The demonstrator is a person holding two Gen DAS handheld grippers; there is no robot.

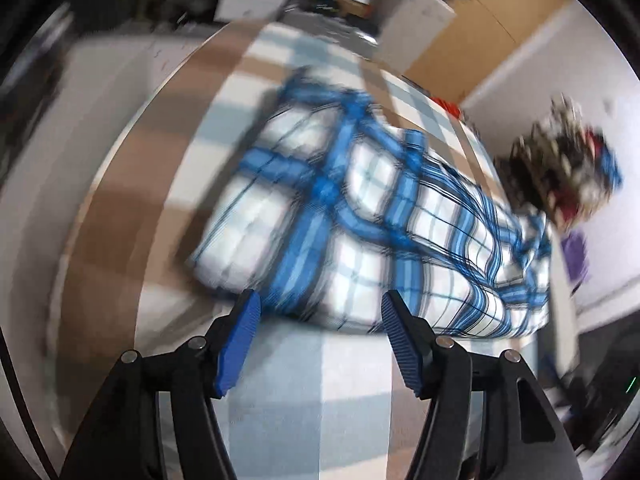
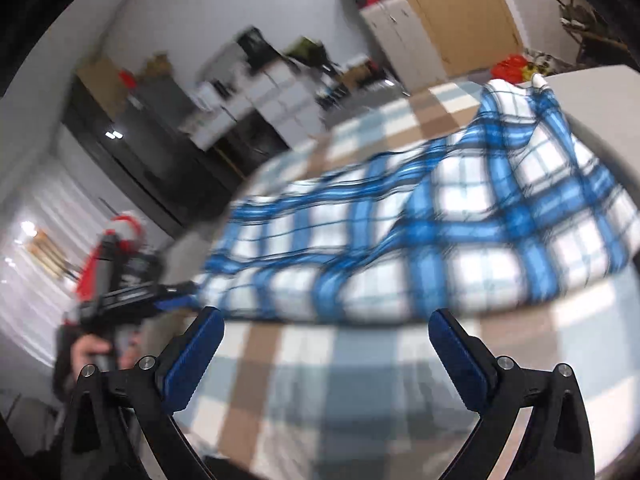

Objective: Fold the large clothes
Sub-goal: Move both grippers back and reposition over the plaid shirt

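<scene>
The shirt (image 1: pixel 360 216) looked soft, light and floppy, lying just past both sets of fingers. The left gripper (image 1: pixel 320 340) and right gripper (image 2: pixel 326 354) were open and empty. Its near edge seemed best to pinch.

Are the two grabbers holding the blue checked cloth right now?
No. The left gripper and right gripper are both open and empty; the blue checked cloth lies loose on the table beyond them.

1 plaid garment (image 1: pixel 360 216), blue/white, on 1 checked bedcover (image 1: pixel 304 392). 2 grippers: left gripper (image 1: pixel 320 312), right gripper (image 2: pixel 326 330), each w/ 2 blue pads. 1 hand (image 2: pixel 94 350) at 8 o'clock in right view. 1 dark patterned heap (image 1: pixel 560 168) at 3 o'clock in left view. 1 wood door (image 2: pixel 460 12), 1 o'clock. Clutter at 11 too blurred to count.
</scene>
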